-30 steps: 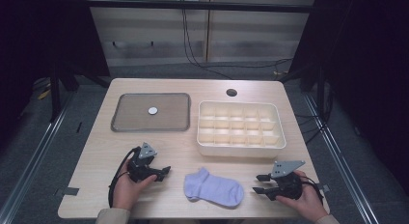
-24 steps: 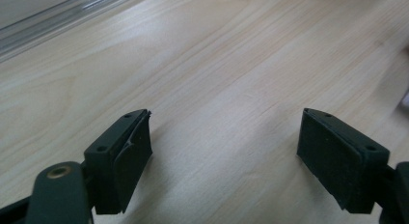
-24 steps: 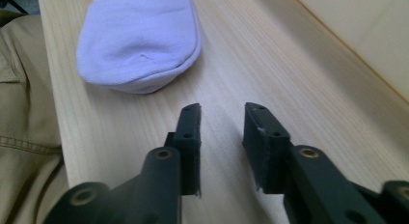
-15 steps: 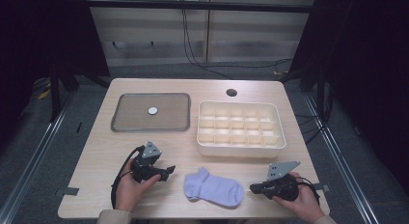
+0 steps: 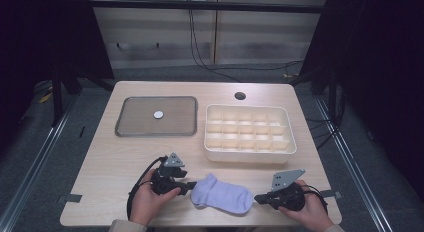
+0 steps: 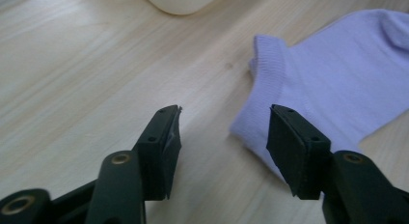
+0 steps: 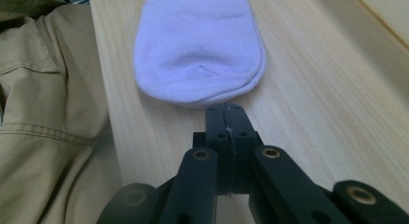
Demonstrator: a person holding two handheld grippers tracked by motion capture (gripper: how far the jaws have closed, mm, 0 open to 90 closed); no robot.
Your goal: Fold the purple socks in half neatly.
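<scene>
Pale wooden table (image 5: 125,157) amid dark room

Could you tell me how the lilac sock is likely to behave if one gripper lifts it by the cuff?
The sock lies flat and creased, so it will probably droop limply rather than hold shape. Thin knit suggests it is light. Its ribbed cuff looks grippy, so slipping seems unlikely.
</scene>
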